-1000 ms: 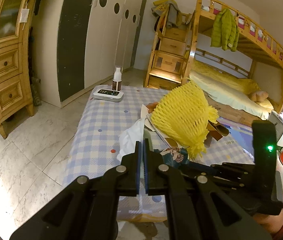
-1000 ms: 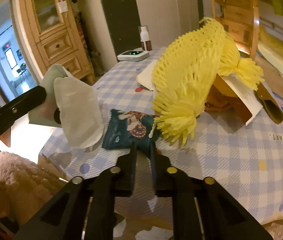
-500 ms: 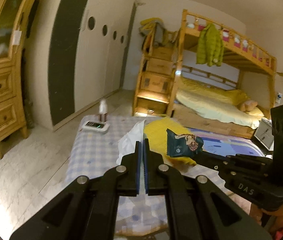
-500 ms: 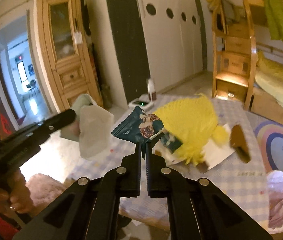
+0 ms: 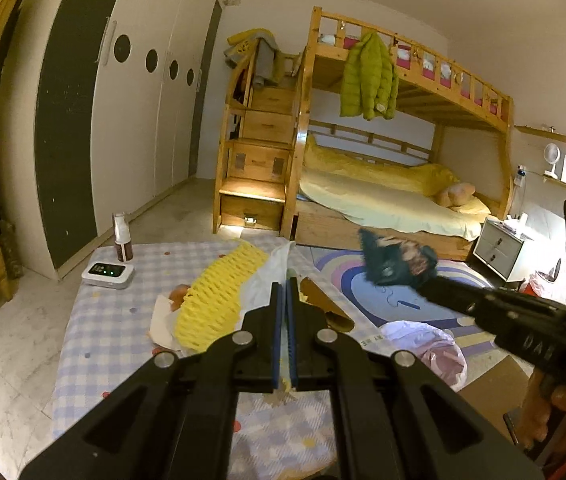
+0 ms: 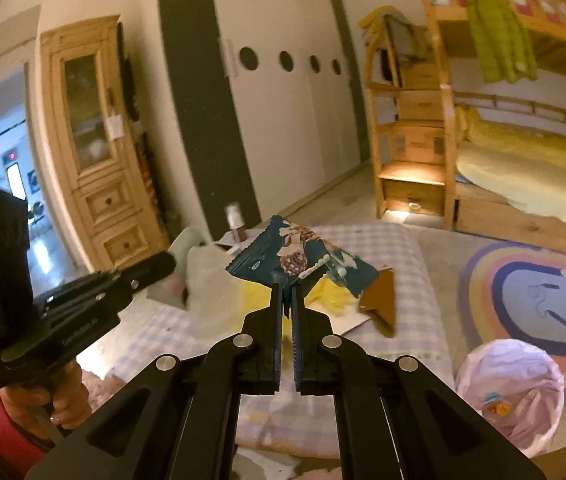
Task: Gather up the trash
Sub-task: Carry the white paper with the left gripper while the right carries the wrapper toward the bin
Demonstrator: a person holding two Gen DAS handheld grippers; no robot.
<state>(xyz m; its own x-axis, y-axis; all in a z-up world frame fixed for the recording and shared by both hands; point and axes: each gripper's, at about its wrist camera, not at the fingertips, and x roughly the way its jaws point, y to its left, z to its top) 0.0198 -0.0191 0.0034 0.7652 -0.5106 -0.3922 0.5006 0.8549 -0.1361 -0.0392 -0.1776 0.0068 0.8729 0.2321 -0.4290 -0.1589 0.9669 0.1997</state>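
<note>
Above, the right gripper [image 6: 287, 292] pinches a dark blue snack wrapper [image 6: 299, 258] by its lower edge; the wrapper stands up from the fingertips, clear of the checked table [image 6: 415, 280]. From the left wrist view the same wrapper [image 5: 397, 260] appears blurred at the tip of the right gripper [image 5: 427, 286], over the rainbow rug [image 5: 383, 300]. The left gripper [image 5: 286, 280] is pressed together on a thin white plastic bag [image 5: 271, 276], which rises just ahead of its fingertips; from the right wrist view that bag [image 6: 207, 272] hangs beside the left gripper [image 6: 163, 264], to the left of the wrapper.

Compared with a second ago: the wrapper then lay on the table against the yellow foam net [image 5: 219, 300] with the right jaws slightly apart around its edge; they have since closed on it and lifted it off. Both views now sit higher and farther from the table, and the net looks smaller and lower in the left view.

Remaining on the table: the net, white paper [image 5: 161, 322] under it, a brown card piece [image 6: 381, 300], a white device [image 5: 107, 274] and a small bottle [image 5: 122, 236].

Containers: a bin lined with a pale pink bag [image 6: 511, 392] stands on the floor beside the table; something small and colourful [image 6: 495, 406] lies inside, but what it is cannot be told.
</note>
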